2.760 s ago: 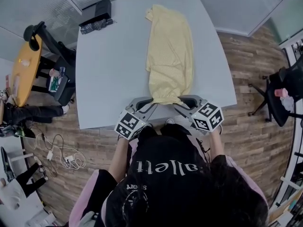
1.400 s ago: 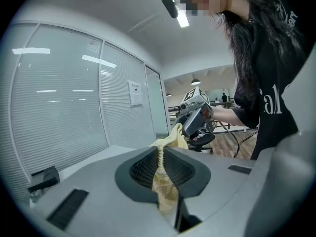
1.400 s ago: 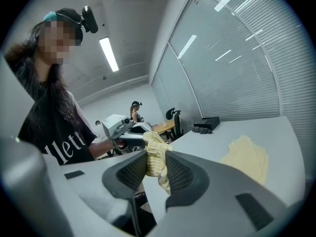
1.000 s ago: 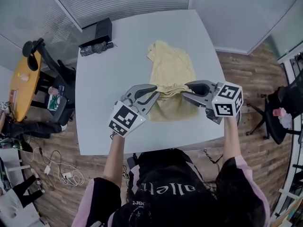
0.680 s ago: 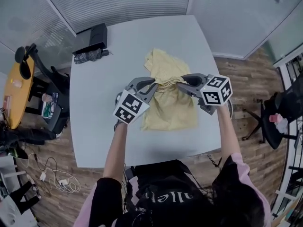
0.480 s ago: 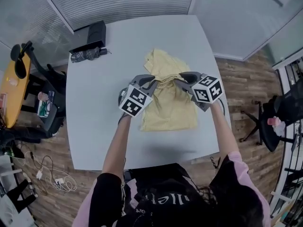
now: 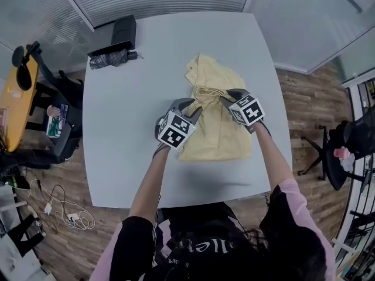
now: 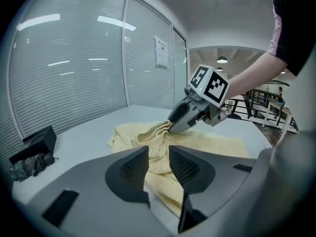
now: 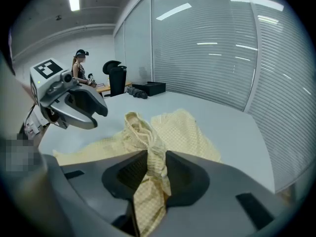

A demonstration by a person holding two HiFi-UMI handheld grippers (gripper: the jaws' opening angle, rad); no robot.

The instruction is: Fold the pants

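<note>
The pale yellow pants lie doubled over on the light grey table. A bunched edge of them is raised between my two grippers. My left gripper is low over the pants' left side. Its jaws are opening, and cloth shows in the gap between the left gripper's pads without being pressed. My right gripper is shut on a twisted fold of the pants, which runs up out of the right gripper. Each gripper shows in the other's view: the right gripper and the left gripper.
A black box and a folded dark umbrella sit at the table's far left corner. A yellow round table and chairs stand off to the left. An office chair is on the right.
Both grippers carried the pants' near end away from the person and down onto the far part, doubling the pants. The left gripper's jaws have parted.
</note>
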